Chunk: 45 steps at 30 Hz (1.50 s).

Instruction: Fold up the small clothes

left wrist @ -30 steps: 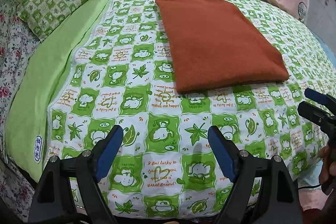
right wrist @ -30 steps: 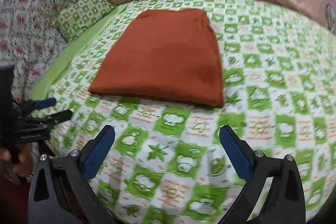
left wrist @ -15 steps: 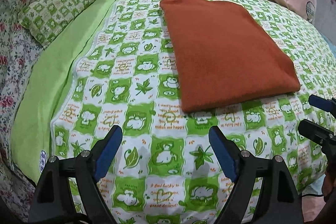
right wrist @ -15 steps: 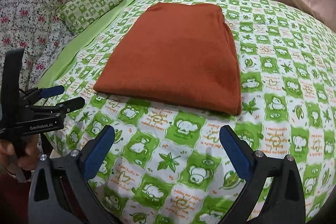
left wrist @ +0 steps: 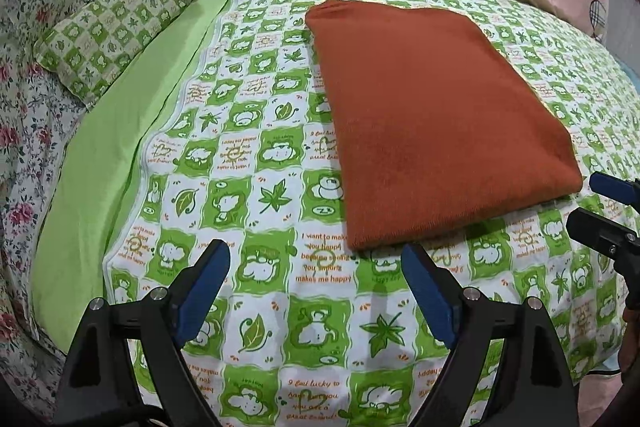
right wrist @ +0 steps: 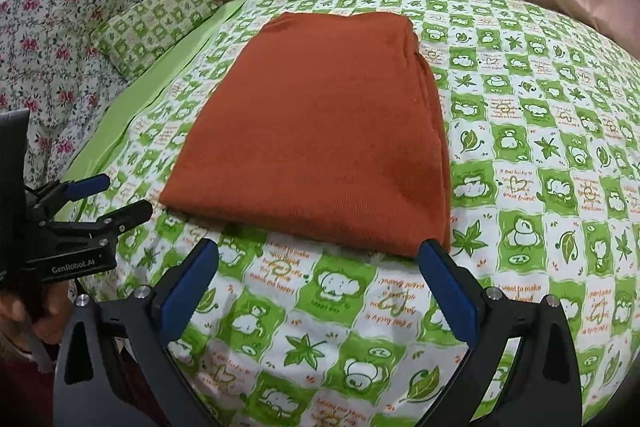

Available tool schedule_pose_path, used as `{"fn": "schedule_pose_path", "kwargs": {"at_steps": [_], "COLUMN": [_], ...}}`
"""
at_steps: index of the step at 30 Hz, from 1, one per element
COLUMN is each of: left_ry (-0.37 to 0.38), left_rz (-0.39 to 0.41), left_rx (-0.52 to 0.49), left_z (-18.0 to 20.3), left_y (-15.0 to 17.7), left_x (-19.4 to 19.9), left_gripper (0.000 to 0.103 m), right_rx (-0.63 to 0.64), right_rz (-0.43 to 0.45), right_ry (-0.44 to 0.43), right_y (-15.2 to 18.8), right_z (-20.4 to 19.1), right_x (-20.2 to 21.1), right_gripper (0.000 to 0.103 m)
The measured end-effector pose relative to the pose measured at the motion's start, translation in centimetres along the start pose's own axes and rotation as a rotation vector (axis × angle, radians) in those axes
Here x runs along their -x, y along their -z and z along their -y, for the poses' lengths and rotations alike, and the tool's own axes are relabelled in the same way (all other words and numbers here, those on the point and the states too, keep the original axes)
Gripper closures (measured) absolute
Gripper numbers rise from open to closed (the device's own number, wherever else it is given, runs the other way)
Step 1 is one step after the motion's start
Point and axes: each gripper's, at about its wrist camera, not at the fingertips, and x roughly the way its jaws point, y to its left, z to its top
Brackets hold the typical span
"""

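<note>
lying flat on the green checked bedspread (left wrist: 256, 203), the folded rust-orange cloth (left wrist: 432, 123) sits toward 1 o'clock in the left wrist view and 12 o'clock in the right. the left tool (left wrist: 316, 283) has its jaws spread wide, holding nothing. the right tool (right wrist: 320, 279) also gapes, its 2 o'clock finger just beside the cloth's near corner.
</note>
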Motion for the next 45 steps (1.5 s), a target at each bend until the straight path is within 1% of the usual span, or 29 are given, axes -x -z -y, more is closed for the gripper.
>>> {"fn": "schedule_pose_path", "kwargs": {"at_steps": [2, 6, 9, 10, 13, 14, 15, 16, 17, 18, 19, 20, 21, 22, 23, 25, 27, 28, 30, 32, 33, 35, 36, 38, 39, 42, 45], "left_ry": [-0.004, -0.005, -0.006, -0.006, -0.008, -0.010, -0.011, -0.012, -0.013, -0.012, -0.011, -0.009, -0.005, 0.001, 0.008, 0.021, 0.050, 0.066, 0.082, 0.086, 0.090, 0.096, 0.094, 0.091, 0.089, 0.080, 0.087], "left_rz": [0.004, 0.006, 0.010, 0.010, 0.010, 0.010, 0.011, 0.013, 0.016, 0.018, 0.019, 0.020, 0.020, 0.020, 0.021, 0.032, 0.048, 0.053, 0.058, 0.058, 0.055, 0.041, 0.020, -0.051, -0.074, -0.108, -0.128], "left_rx": [-0.004, -0.004, -0.002, -0.001, 0.001, 0.001, 0.002, 0.003, 0.005, 0.006, 0.008, 0.012, 0.014, 0.016, 0.019, 0.024, 0.023, 0.019, 0.014, 0.024, 0.032, 0.052, 0.059, 0.061, 0.060, 0.062, 0.065], "left_z": [0.0, 0.1, 0.1, 0.1, -0.1, -0.1, -0.1, -0.2, -0.3, -0.3, -0.4, -0.4, -0.4, -0.5, -0.5, -0.6, -0.7, -0.8, -0.9, -1.0, -1.2, -1.5, -1.6, -1.7, -1.7, -1.7, -1.6], "left_y": [-0.2, -0.3, -0.3, -0.3, -0.4, -0.3, -0.3, -0.2, -0.2, -0.1, -0.2, -0.1, -0.2, -0.2, -0.2, -0.3, -0.5, -0.7, -1.4, -2.5, -3.1, -4.5, -5.2, -6.7, -7.2, -9.2, -10.6], "left_x": [0.0, 0.1, 0.2, 0.2, 0.3, 0.3, 0.4, 0.5, 0.6, 0.6, 0.6, 0.6, 0.6, 0.7, 0.9, 1.3, 1.6, 1.6, 1.2, 0.2, -0.3, -1.7, -2.5, -4.1, -4.5, -4.9, -4.5], "left_gripper": [0.015, 0.014, 0.014, 0.014, 0.014, 0.014, 0.014, 0.014, 0.013, 0.013, 0.013, 0.013, 0.013, 0.013, 0.013, 0.013, 0.012, 0.012, 0.012, 0.012, 0.012, 0.012, 0.012, 0.012, 0.012, 0.012, 0.012], "right_rx": [-0.008, -0.002, 0.020, 0.014, -0.065, -0.091, -0.082, -0.044, -0.014, 0.006, 0.016, 0.036, 0.053, 0.051, 0.036, 0.027, 0.037, 0.041, 0.028, 0.000, -0.017, -0.040, -0.050, -0.078, -0.096, -0.137, -0.115], "right_rz": [-0.007, 0.008, 0.061, 0.067, 0.038, 0.006, 0.012, 0.076, 0.116, 0.136, 0.137, 0.119, 0.079, 0.043, 0.030, 0.027, 0.028, 0.029, 0.048, 0.056, 0.056, 0.056, 0.052, 0.018, -0.005, -0.033, -0.068], "right_ry": [-0.007, 0.028, 0.056, 0.047, -0.040, -0.068, -0.042, 0.021, 0.069, 0.113, 0.126, 0.107, 0.078, 0.058, 0.045, 0.052, 0.084, 0.084, 0.067, 0.064, 0.041, 0.014, 0.013, 0.020, 0.017, -0.008, -0.003], "right_y": [-0.2, -0.4, -0.6, -0.7, -1.2, -1.3, -1.4, -1.3, -1.1, -1.1, -1.0, -1.1, -1.2, -1.2, -1.1, -1.3, -1.6, -2.0, -2.3, -3.3, -4.0, -5.4, -6.1, -7.7, -8.4, -10.7, -12.3], "right_z": [0.2, 0.1, -0.3, -0.2, 0.8, 1.1, 1.0, 0.5, -0.2, -0.8, -1.1, -1.1, -1.1, -1.2, -1.0, -0.9, -1.0, -0.7, -0.4, 0.6, 1.3, 2.6, 3.1, 4.3, 4.7, 5.6, 5.4], "right_x": [-0.1, 0.2, 1.3, 1.5, 1.5, 1.3, 1.6, 2.8, 3.6, 4.2, 4.4, 4.1, 3.6, 3.0, 2.8, 2.6, 2.5, 2.2, 2.0, 1.2, 0.7, -0.4, -1.0, -2.6, -3.2, -3.8, -3.7], "right_gripper": [0.003, 0.003, 0.003, 0.001, 0.001, 0.001, 0.001, 0.001, 0.000, 0.000, 0.000, 0.000, 0.000, 0.000, 0.000, 0.000, 0.000, 0.000, 0.000, 0.000, 0.000, 0.003, 0.004, 0.008, 0.010, 0.011, 0.011]}}
